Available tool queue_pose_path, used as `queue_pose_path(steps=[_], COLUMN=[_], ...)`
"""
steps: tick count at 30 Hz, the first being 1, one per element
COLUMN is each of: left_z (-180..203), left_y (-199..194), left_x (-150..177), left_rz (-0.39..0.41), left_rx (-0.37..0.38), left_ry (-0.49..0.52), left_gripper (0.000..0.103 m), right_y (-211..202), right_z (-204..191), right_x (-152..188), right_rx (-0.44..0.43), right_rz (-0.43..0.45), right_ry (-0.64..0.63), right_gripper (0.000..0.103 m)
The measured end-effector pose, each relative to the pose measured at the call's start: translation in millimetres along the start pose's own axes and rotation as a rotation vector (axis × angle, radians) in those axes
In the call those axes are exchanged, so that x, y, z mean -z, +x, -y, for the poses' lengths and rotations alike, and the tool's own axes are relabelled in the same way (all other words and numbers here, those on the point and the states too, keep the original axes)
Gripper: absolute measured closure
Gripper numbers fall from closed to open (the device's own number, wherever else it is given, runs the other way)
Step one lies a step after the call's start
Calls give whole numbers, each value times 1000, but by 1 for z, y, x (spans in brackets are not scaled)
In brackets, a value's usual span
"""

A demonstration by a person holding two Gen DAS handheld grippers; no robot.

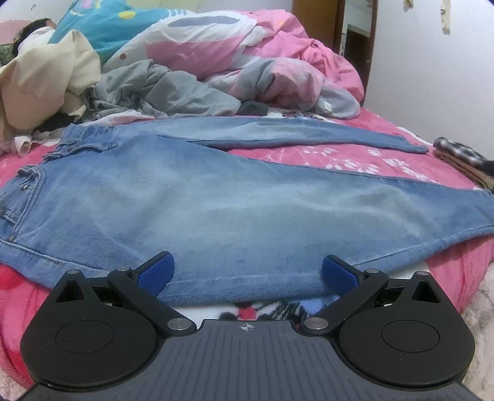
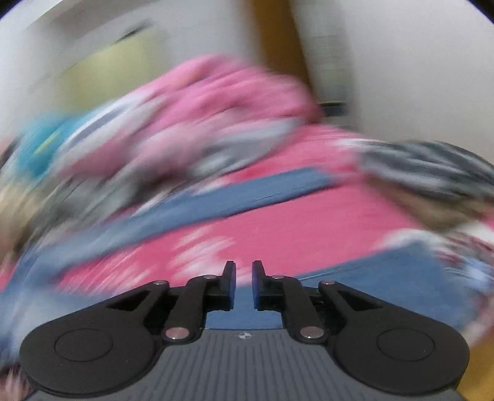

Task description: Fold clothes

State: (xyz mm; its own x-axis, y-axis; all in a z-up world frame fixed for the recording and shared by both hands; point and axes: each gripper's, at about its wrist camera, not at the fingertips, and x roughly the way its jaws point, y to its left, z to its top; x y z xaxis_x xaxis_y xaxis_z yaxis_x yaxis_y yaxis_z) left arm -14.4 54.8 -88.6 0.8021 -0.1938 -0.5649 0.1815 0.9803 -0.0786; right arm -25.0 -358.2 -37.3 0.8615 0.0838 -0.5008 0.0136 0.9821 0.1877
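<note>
Across the whole left-wrist view spreads a bed [image 1: 386, 160] under a pink sheet printed with white flowers, backed by a pale wall [image 1: 432, 61] and a brown wooden door frame [image 1: 315, 18] at the far side. Heaped along the bed's far edge lies a pink, white and grey duvet [image 1: 247, 55], with a cream garment [image 1: 46, 83] and a crumpled grey garment [image 1: 173, 92] to its left. Nearer, light-blue jeans [image 1: 191, 203] lie flat on the sheet, waistband to the left, legs splayed apart to the right. The left gripper [image 1: 248, 274] sits at the jeans' near hem, its blue-padded fingers spread wide around the edge. The right-wrist view is heavily motion-blurred; the right gripper [image 2: 244, 285] shows its fingers nearly together with a narrow gap, nothing visible between them.
</note>
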Motion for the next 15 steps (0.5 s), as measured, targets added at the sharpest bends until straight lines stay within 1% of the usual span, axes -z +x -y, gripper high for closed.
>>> queue_pose_path(steps=[4, 6, 8, 10, 15], left_z=[-1, -1, -2, -3, -7], left_y=[-4, -5, -7, -8, -6], left_x=[4, 5, 5, 7, 8], left_rz=[9, 14, 17, 22, 30], left_rx=[-4, -5, 0, 9, 24], left_ry=[2, -2, -3, 3, 13], left_gripper=[0, 0, 0, 0, 0], right_y=[15, 28, 27, 9, -7], right_z=[-96, -123, -137, -140, -123], right_x=[30, 52, 79, 91, 75], right_rx=[-179, -215, -180, -154, -93], right_rz=[-89, -178, -210, -169, -118], right_ry=[-203, -223, -224, -233, -189], right_gripper=[90, 90, 90, 90, 90])
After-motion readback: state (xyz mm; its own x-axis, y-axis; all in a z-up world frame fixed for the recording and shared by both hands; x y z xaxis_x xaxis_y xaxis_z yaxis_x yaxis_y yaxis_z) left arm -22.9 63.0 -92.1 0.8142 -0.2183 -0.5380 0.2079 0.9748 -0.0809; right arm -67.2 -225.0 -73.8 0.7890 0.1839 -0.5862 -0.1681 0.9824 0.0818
